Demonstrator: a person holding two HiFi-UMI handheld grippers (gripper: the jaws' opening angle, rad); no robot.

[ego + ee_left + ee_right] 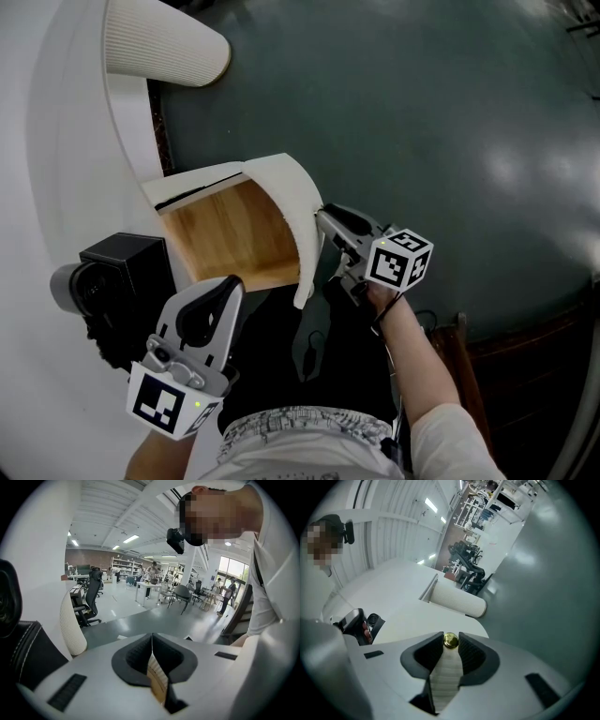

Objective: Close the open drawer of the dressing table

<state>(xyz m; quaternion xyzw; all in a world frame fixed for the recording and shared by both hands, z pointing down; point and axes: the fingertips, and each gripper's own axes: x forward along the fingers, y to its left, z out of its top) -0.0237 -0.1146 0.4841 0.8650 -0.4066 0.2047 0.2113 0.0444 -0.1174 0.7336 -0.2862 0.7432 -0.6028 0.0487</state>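
The dressing table's drawer [234,234] stands pulled out, showing its bare wooden bottom. Its curved white ribbed front [302,202] faces the dark floor. My right gripper [323,217] is at that front, and in the right gripper view its jaws [450,642] are closed round the small gold knob [450,640], with both pads against it. My left gripper [227,286] hangs near the drawer's near corner, over the person's lap; its jaws [151,641] are shut with nothing in them. A strip of the drawer's ribbed front and wooden edge [158,679] shows below its pads.
On the white tabletop [56,187], a black device [117,272] sits beside the drawer. A ribbed white cylinder [164,42] juts from the table's far end. Dark green floor [422,112] spreads to the right, with a wooden piece of furniture [459,347] near the right arm.
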